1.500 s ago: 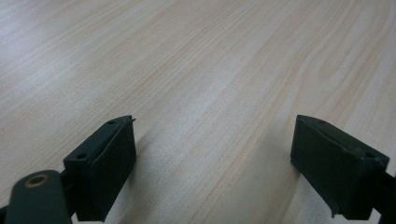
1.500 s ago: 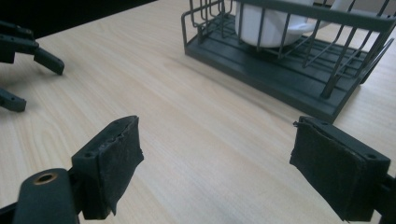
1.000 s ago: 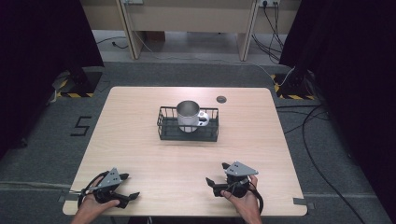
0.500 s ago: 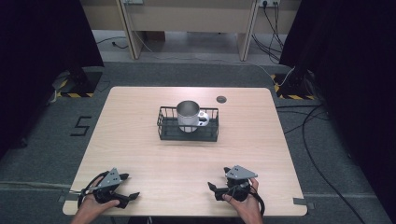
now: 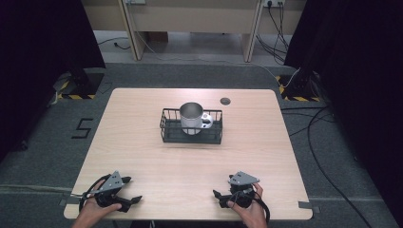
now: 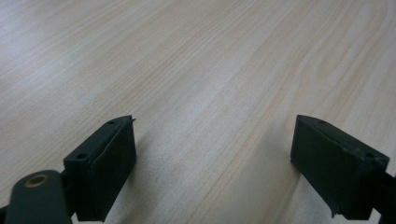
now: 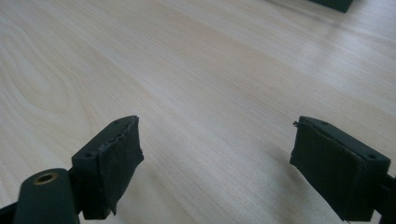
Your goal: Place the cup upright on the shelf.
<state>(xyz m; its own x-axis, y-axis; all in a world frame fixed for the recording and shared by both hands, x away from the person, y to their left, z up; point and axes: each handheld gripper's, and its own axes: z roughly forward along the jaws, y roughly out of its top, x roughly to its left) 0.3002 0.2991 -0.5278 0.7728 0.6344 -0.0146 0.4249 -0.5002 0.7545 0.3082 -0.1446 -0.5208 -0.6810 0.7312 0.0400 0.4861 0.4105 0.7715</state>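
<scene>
A metal mug (image 5: pixel 192 117) with a handle stands upright inside a black wire basket (image 5: pixel 170 131) at the middle of the light wooden table (image 5: pixel 142 156). My left gripper (image 5: pixel 133 189) rests near the table's front left corner, held by a hand, its jaws pointing right. My right gripper (image 5: pixel 217 198) lies near the front edge right of centre, jaws pointing left. In the left gripper view the left gripper (image 6: pixel 215 140) is open over bare wood. In the right gripper view the right gripper (image 7: pixel 217 140) stands open too, nothing between its jaws.
A small dark round disc (image 5: pixel 225 100) sits in the tabletop near the back edge, right of the basket. Cables (image 5: pixel 328 137) trail over the grey floor to the right. Black curtains (image 5: pixel 43 52) flank both sides; a wooden bench frame (image 5: pixel 190 14) stands behind.
My right gripper has slid slightly toward the table's front edge. The left gripper, mug and basket have stayed put.
</scene>
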